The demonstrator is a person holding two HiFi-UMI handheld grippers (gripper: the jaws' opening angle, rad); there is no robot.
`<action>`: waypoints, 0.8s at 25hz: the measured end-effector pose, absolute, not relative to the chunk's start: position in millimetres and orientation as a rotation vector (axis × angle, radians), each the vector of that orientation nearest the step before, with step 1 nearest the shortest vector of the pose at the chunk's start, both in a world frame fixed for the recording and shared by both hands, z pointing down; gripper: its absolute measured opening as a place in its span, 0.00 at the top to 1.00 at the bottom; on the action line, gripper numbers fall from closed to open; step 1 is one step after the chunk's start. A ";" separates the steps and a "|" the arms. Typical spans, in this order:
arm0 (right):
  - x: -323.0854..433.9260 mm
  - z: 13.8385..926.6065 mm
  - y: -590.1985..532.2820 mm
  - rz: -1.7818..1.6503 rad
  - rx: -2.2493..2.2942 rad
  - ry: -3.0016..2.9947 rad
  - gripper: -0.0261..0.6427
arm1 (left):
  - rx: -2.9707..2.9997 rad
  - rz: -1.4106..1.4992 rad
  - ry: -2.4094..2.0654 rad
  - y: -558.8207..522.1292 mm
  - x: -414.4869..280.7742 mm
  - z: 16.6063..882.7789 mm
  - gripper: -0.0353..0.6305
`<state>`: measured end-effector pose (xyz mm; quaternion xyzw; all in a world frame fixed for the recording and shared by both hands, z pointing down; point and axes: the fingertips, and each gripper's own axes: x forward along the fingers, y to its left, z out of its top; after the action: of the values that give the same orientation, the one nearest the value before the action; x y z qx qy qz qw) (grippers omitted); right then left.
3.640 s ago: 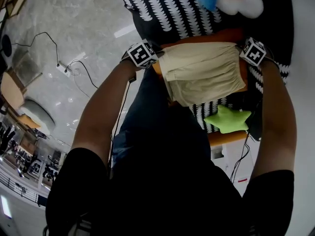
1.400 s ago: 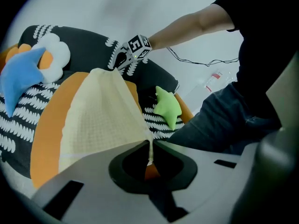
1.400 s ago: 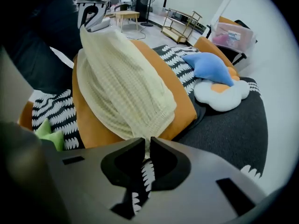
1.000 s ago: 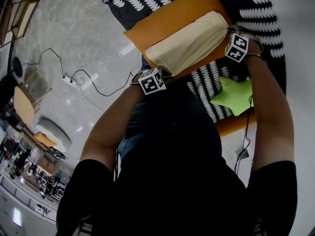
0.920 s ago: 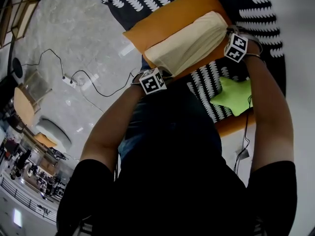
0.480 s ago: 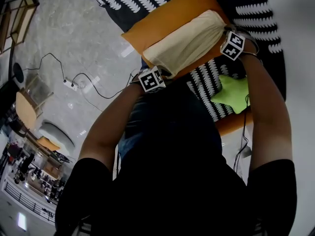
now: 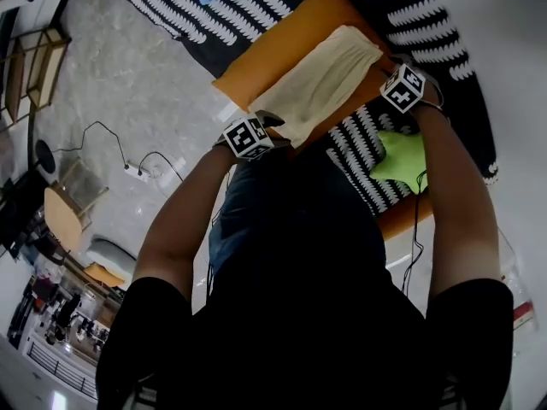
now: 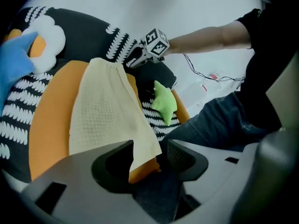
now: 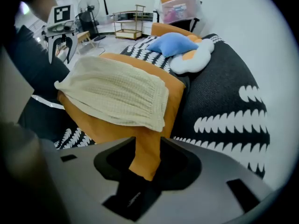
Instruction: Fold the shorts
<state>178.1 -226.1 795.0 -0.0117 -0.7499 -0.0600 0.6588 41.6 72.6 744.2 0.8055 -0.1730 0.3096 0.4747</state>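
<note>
The cream shorts (image 7: 320,79) lie folded in a long strip on an orange cushion (image 7: 282,45). My left gripper (image 7: 267,126) is at the strip's near end. In the left gripper view its jaws (image 8: 149,155) have just been opening and stand wide, with the shorts' corner (image 8: 142,146) hanging loose between them. My right gripper (image 7: 395,73) is at the far end. Its jaws (image 9: 148,164) have also been opening; a corner of the orange cushion (image 9: 149,148) hangs between them, and the shorts' edge (image 9: 140,111) lies just beyond.
The cushion rests on a black sofa with white markings (image 7: 427,24). A green star plush (image 7: 400,156) lies beside the right arm. A blue pillow (image 9: 175,43) and a white pillow (image 9: 191,62) sit further along. Cables (image 7: 145,165) run over the grey floor.
Earlier the shorts hung spread between both grippers; now they lie folded on the cushion. Over the last second both grippers lifted slightly and their jaws let go.
</note>
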 end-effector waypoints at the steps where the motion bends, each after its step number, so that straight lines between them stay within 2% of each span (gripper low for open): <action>1: 182.2 790.3 -227.1 -0.110 0.005 -1.703 0.70 | 1.975 0.763 -0.432 65.0 36.2 740.3 0.59; 8: 199.3 772.7 -220.7 0.062 0.167 -1.755 0.71 | 1.998 0.779 -0.469 17.9 17.1 721.7 0.59; 20: 187.4 764.4 -220.0 0.332 0.382 -1.877 0.69 | 1.993 0.809 -0.480 -60.8 -5.4 716.6 0.60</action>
<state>187.4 -220.0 764.4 0.1622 -0.7975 0.1412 0.5637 -5.4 -60.8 716.6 0.8066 -0.1944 0.3275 0.4521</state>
